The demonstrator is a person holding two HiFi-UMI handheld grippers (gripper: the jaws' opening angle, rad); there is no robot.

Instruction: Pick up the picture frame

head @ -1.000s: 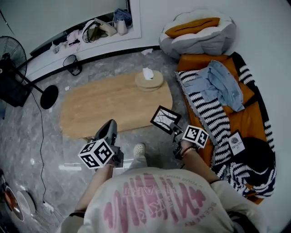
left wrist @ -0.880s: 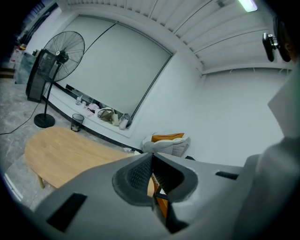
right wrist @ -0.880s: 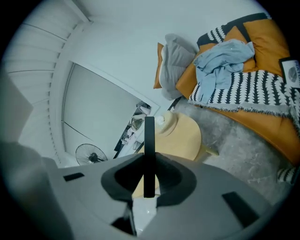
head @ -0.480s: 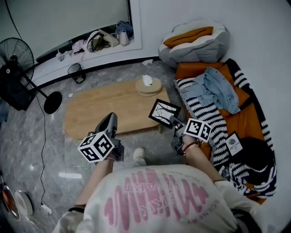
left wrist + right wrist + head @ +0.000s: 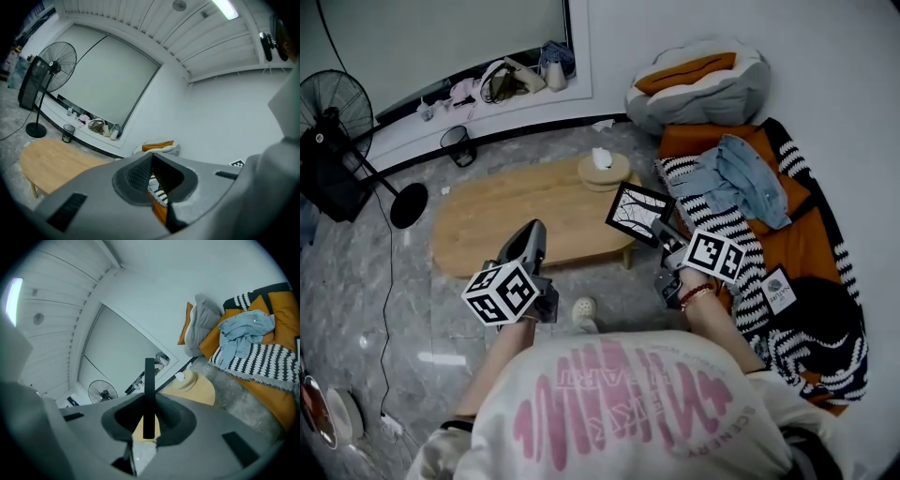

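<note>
The picture frame (image 5: pixel 639 212), black-edged with a white print of dark branches, hangs in the air over the right end of the wooden table (image 5: pixel 516 220). My right gripper (image 5: pixel 661 232) is shut on its lower right edge. In the right gripper view the frame (image 5: pixel 149 394) shows edge-on as a thin black bar clamped between the jaws of the right gripper (image 5: pixel 147 401). My left gripper (image 5: pixel 530 242) hovers above the table's near edge, apart from the frame. In the left gripper view the left gripper (image 5: pixel 152 177) has its tips together with nothing in them.
A round wooden tray (image 5: pixel 603 169) with a tissue sits at the table's far right. An orange sofa (image 5: pixel 811 248) with a striped blanket, a denim jacket (image 5: pixel 750 187) and a cushion (image 5: pixel 698 80) stands at the right. A fan (image 5: pixel 342 112) and a bin (image 5: pixel 455 145) stand at the left.
Both grippers have risen. The frame has gone up with the right gripper and now hangs higher over the table's right end.
</note>
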